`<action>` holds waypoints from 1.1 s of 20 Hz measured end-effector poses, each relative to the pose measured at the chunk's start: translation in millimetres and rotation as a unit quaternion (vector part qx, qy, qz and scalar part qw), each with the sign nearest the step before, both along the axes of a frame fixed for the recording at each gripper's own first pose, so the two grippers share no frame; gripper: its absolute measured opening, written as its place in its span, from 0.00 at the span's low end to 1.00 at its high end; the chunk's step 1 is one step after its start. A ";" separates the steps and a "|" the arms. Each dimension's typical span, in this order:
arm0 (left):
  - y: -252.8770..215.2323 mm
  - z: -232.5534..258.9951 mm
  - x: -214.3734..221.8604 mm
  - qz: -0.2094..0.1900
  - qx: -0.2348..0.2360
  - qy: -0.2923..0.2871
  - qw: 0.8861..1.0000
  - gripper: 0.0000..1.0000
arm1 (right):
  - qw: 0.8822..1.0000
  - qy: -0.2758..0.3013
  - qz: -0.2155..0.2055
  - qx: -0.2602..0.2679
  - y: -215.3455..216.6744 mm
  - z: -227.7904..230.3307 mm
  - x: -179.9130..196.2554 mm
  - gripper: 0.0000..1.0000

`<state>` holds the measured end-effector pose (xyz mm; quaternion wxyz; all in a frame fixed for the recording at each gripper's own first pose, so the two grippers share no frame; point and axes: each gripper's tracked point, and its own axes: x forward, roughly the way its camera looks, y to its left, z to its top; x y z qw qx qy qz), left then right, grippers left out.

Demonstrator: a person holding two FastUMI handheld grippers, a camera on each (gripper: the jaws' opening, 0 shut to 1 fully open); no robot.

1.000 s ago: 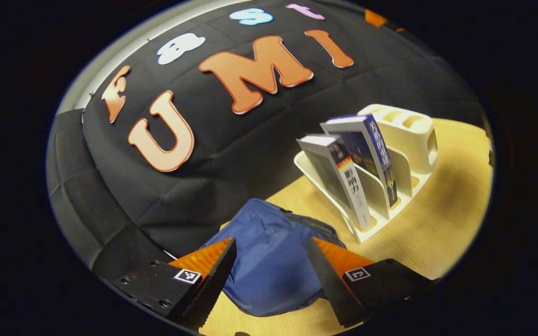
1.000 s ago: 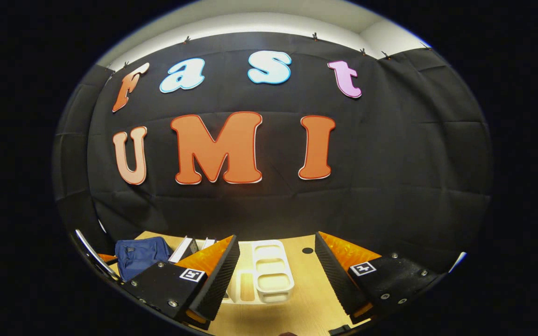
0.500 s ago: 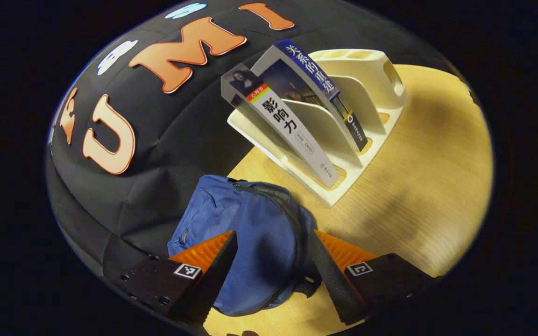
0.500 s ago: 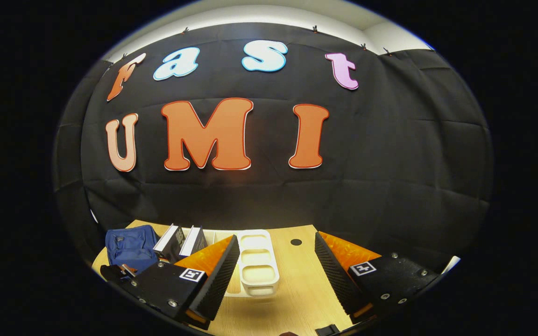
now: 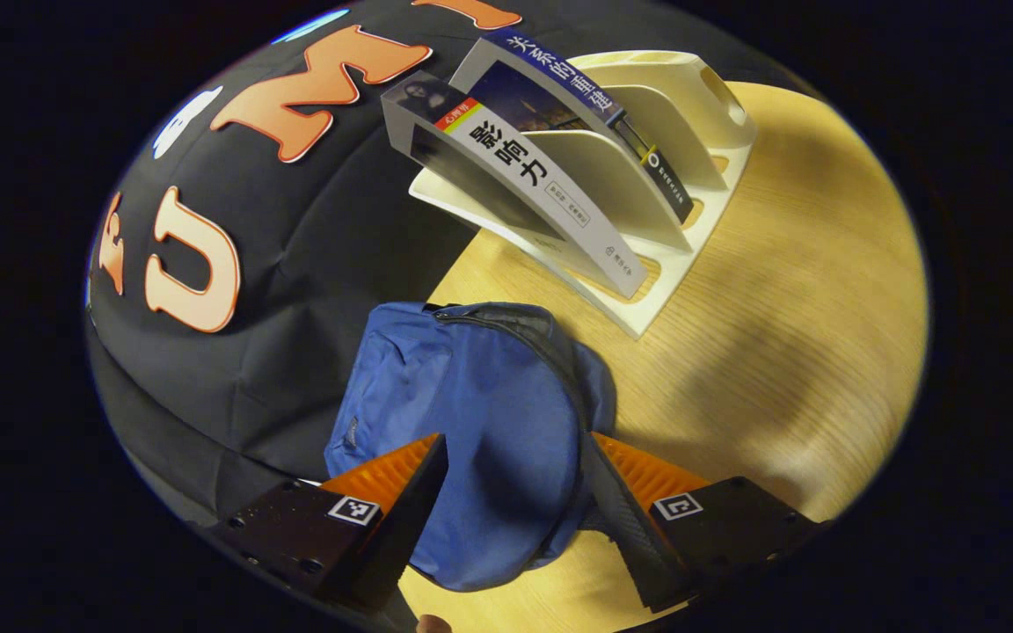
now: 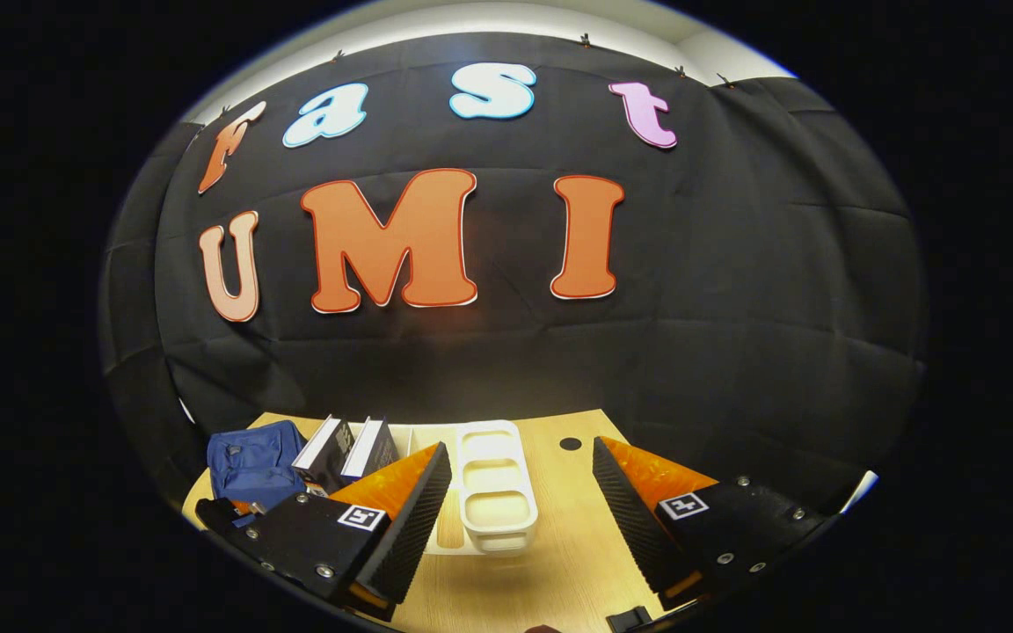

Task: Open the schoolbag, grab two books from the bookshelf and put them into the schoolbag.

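Ahead of my left gripper (image 5: 511, 492) the soft blue fabric schoolbag (image 5: 480, 422) lies against the black cloth wall (image 5: 295, 290) — no passage behind it. Just beyond stands the cream plastic bookshelf (image 5: 691, 220), two leaning books (image 5: 515, 180) in its slots. Bare wooden tabletop (image 5: 788, 334) stretches open alongside — free room.

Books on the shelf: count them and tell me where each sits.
2. The white-spined book leans in the shelf slot nearest the schoolbag; the blue-spined book leans in the next slot. The remaining compartments look empty, as far as they show.
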<state>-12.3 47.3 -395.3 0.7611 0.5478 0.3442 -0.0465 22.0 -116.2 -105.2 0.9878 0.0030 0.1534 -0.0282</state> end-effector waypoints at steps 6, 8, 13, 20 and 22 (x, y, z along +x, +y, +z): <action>2.4 -0.9 7.0 -0.008 0.022 -0.008 1.000 0.97 | 1.000 0.012 -0.007 0.004 -5.2 -7.6 -0.9 0.97; 9.4 12.0 8.1 -0.004 0.031 -0.014 0.999 0.97 | 1.000 0.013 -0.010 0.004 -7.2 -9.1 -1.1 0.97; 21.5 64.4 13.9 -0.008 0.054 -0.037 0.998 0.97 | 0.999 0.017 -0.007 0.027 -1.7 -13.1 1.9 0.97; 49.5 71.2 28.3 0.034 0.056 -0.004 0.998 0.35 | 0.999 0.008 -0.005 0.045 2.5 -9.8 6.9 0.97; 48.9 62.5 25.4 0.035 0.058 0.030 0.997 0.23 | 0.999 0.008 -0.006 0.044 1.1 -10.5 7.7 0.97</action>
